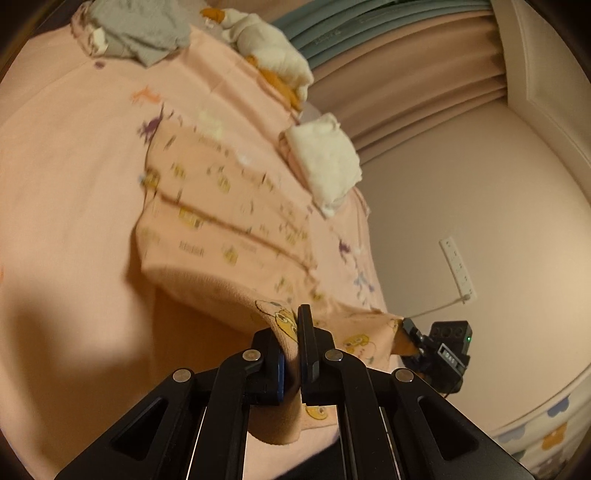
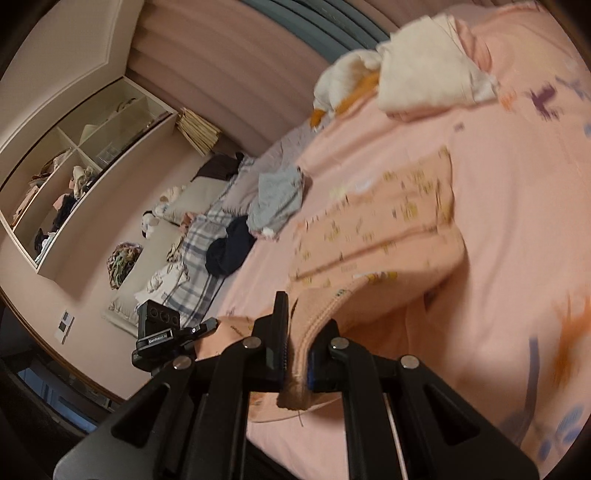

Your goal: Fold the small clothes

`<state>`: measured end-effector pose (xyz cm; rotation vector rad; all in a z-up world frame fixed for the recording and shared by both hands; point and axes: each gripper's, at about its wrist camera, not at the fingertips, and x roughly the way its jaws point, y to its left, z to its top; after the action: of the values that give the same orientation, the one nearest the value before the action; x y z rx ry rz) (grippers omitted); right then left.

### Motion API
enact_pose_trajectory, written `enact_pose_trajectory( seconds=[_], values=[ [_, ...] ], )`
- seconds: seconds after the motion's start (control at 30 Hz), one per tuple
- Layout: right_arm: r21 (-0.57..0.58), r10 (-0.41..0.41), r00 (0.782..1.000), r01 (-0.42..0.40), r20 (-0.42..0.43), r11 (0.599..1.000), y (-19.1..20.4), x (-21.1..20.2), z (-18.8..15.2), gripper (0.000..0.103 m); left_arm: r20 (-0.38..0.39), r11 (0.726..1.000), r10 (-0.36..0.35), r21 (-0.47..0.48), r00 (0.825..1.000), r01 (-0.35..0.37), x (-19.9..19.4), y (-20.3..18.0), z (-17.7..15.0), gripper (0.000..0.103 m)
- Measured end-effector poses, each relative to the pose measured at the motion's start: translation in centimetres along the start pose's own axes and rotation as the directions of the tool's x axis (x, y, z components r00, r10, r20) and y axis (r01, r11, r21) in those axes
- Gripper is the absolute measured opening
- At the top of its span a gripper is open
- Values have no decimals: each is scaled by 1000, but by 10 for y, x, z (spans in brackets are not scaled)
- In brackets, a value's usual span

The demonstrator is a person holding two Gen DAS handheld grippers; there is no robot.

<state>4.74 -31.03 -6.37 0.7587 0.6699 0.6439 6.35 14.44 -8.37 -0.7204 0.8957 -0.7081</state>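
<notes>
We see the left tongs (image 1: 291,354) clamped on the near edge of a small pink printed garment (image 1: 221,221), its cloth pinched between the black fingers (image 1: 306,332). The right tongs (image 2: 295,350) are likewise closed on a ribbed hem of the same garment (image 2: 388,236). The garment hangs lifted at its near edge and trails onto the pink bed sheet (image 1: 66,184). Beyond the garment, toward the curtain (image 1: 406,85), lies a folded white cloth (image 1: 325,158); farther still sits a white plush duck (image 1: 273,51), and to the garment's far left a grey garment (image 1: 144,26). Past the grey garment, in the right wrist view, lies a dark garment (image 2: 229,247).
</notes>
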Motion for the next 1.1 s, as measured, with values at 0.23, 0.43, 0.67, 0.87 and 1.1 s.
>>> enact_pose_trajectory(
  seconds=[0.23,0.43,0.67,0.87,1.1],
  values=[
    [-5,-29,997,29,65,1000,-6,23,52,8,72,1000,-11,-6,997,12,12,1,52,2],
    [27,-76,993,74,87,997,-26,59,96,8,104,999,15,-52,994,-10,39,16,100,2],
    [102,-149,987,143,63,985,-68,109,134,8,120,989,66,-143,991,-49,71,55,151,2],
    [195,-228,973,227,-19,954,-112,139,144,12,30,962,84,-261,996,-73,97,94,155,3],
    [230,-200,979,201,-28,952,-125,127,135,17,-39,949,107,-293,994,-113,109,113,151,9]
  ],
)
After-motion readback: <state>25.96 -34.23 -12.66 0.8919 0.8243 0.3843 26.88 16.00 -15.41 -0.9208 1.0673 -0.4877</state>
